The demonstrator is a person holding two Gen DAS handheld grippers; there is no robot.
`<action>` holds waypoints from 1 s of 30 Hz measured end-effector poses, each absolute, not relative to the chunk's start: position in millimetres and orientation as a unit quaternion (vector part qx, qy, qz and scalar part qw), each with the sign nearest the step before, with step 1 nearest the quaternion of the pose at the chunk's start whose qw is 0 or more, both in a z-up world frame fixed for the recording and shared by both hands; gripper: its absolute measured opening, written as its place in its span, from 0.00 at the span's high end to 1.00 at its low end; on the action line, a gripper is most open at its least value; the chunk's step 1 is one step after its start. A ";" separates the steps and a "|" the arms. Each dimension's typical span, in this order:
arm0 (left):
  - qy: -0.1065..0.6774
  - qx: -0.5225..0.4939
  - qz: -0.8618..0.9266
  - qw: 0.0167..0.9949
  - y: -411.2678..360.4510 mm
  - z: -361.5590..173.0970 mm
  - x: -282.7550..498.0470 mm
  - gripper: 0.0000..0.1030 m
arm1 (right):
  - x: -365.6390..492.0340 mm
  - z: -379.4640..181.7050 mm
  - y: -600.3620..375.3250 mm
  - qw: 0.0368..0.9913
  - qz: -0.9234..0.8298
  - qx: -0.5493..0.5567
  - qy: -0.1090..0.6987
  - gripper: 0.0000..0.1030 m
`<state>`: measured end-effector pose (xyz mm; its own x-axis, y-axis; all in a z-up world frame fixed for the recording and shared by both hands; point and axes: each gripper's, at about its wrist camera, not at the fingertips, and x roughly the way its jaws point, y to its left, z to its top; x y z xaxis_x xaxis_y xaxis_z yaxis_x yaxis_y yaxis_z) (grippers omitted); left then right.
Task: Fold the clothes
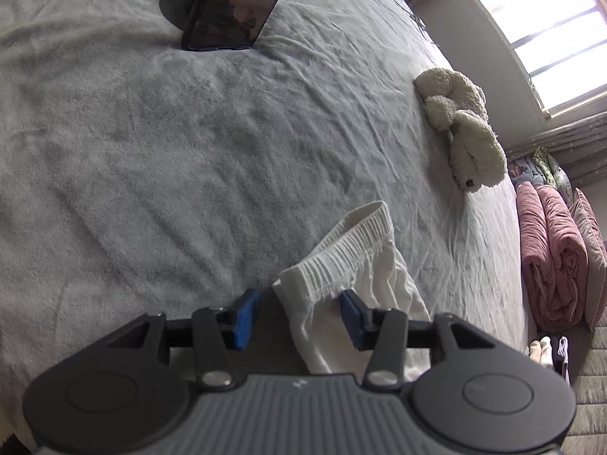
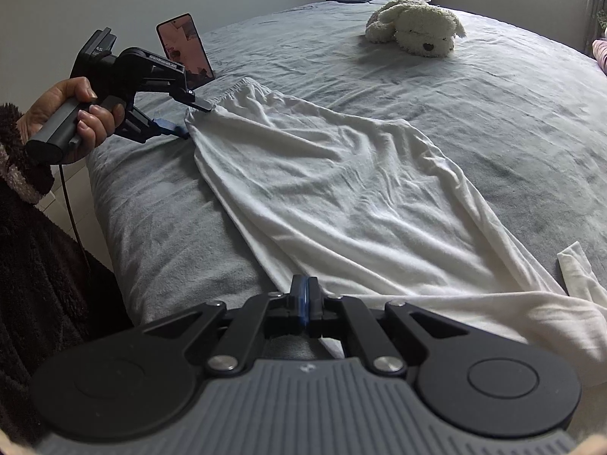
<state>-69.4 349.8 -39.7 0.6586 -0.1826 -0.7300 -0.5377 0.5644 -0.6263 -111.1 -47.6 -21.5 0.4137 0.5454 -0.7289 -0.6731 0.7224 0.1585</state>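
Left gripper (image 1: 299, 316) gapes wide around the soft white elastic-waisted garment's (image 2: 341, 197) ribbed waistband; right gripper (image 2: 303, 303) pinches its hem at the grey fleecy bed's (image 2: 170, 208) edge.

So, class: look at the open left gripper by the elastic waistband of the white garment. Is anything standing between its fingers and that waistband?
Nothing visible does. The left gripper is open with the elastic waistband corner of the white garment already between its blue pads. The phone on its stand and the plush dog lie farther off on the bed.
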 end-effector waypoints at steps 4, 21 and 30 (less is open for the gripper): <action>0.384 -0.447 0.133 0.796 343.8 -36.5 -69.4 0.81 | -111.4 -24.6 -47.6 0.838 0.361 -0.075 0.403 0.99; 0.334 -0.249 0.189 0.889 313.9 11.2 -67.1 0.56 | -88.9 -8.1 -68.5 0.846 0.349 -0.005 0.402 0.78; 0.353 -0.208 0.091 0.908 289.4 1.5 -32.6 0.84 | -29.4 1.9 -87.6 0.866 0.309 0.045 0.391 0.62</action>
